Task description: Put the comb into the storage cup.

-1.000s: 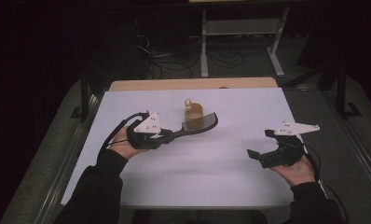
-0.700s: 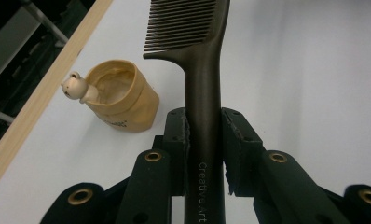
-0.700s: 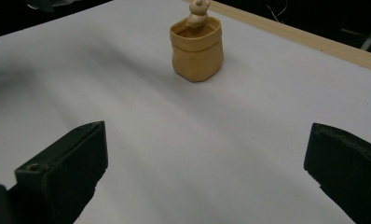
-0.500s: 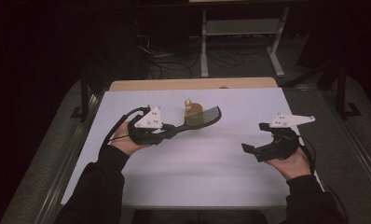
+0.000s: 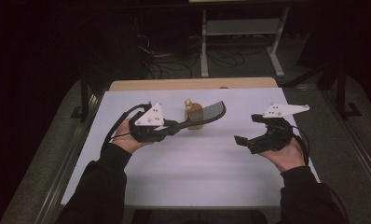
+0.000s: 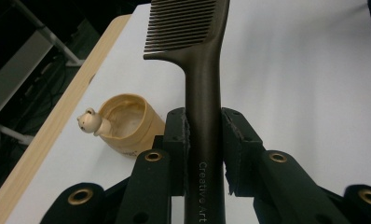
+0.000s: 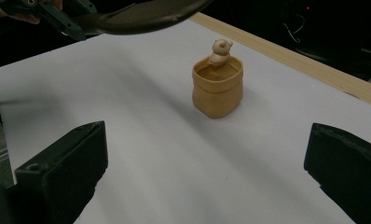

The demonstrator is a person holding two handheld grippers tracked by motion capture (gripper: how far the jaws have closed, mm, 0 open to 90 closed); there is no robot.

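White sheeting covers the table (image 5: 193, 177), matte and smooth, with a strip of pale wood showing along the far edge. Beyond that edge the room is dark: a grey floor, a tangle of cables (image 5: 167, 63), and the light metal legs and crossbar of a stand (image 5: 239, 37). Grey metal rails run along the left and right sides of the table.

Near the middle of the far edge stands a small tan cup (image 5: 193, 116), soft-walled and slightly slumped like a little sack, its inside glossy, with a tiny cream bear figure (image 7: 219, 50) perched on its rim.

A dark comb (image 5: 206, 114) with a long rounded handle and a row of fine, close teeth is held up off the surface, its toothed end reaching over the cup toward the far edge. The left gripper (image 5: 174, 127), black plastic with a grey three-cornered plate on top, has its jaws clamped on the comb's handle; in the left gripper view the pads press both sides of the handle, which bears pale lettering.

The right gripper (image 5: 246, 131) is held above the right half of the surface, well apart from the cup, its blocky black jaws standing wide apart with nothing between them.
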